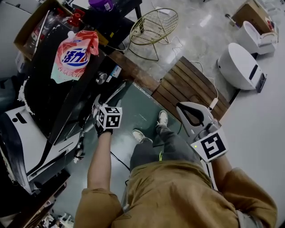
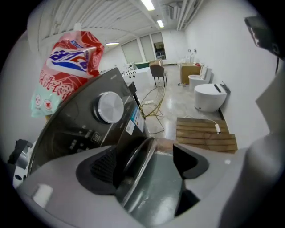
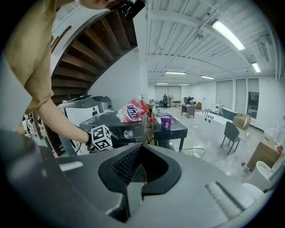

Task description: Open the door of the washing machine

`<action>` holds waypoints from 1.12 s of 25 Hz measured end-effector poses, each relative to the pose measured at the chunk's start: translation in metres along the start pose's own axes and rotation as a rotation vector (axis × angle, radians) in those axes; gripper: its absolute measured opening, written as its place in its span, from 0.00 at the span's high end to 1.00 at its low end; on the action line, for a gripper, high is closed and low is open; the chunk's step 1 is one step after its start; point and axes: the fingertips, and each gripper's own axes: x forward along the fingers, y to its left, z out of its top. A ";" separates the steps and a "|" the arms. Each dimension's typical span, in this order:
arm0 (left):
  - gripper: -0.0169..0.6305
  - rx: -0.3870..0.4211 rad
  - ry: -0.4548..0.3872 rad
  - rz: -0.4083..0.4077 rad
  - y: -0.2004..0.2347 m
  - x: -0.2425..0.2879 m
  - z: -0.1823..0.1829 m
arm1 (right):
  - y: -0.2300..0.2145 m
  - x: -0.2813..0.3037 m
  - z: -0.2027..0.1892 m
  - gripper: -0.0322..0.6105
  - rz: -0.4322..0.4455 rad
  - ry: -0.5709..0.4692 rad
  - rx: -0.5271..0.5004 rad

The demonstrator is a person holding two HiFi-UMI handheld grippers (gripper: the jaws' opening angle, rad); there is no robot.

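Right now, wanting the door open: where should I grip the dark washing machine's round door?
Probably its raised rim, approached from the front, jaws straddling it. It stands proud of the dark washing machine and sits between the left hand-held gripper's open jaws.

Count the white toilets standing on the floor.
2. The nearer white rounded toilet stands on the floor beside the slatted wooden pallet; the farther white toilet stands beyond it, by the brown cardboard box. Others may lie outside the views.

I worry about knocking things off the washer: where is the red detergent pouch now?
In the head view the detergent pouch sits at upper left, on top of the washing machine, up and left of its round control knob.
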 end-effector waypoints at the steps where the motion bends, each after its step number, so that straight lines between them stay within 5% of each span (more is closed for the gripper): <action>1: 0.29 0.033 0.021 0.001 -0.001 0.008 -0.001 | 0.000 0.002 -0.004 0.94 0.007 0.003 0.001; 17: 0.39 0.463 0.332 -0.058 -0.029 0.116 -0.010 | -0.011 -0.003 -0.063 0.94 0.009 0.053 0.070; 22: 0.39 0.548 0.494 -0.061 -0.029 0.136 -0.027 | -0.022 -0.006 -0.074 0.94 0.001 0.057 0.059; 28: 0.39 0.594 0.580 -0.034 -0.020 0.149 -0.030 | -0.030 -0.010 -0.089 0.94 -0.017 0.072 0.128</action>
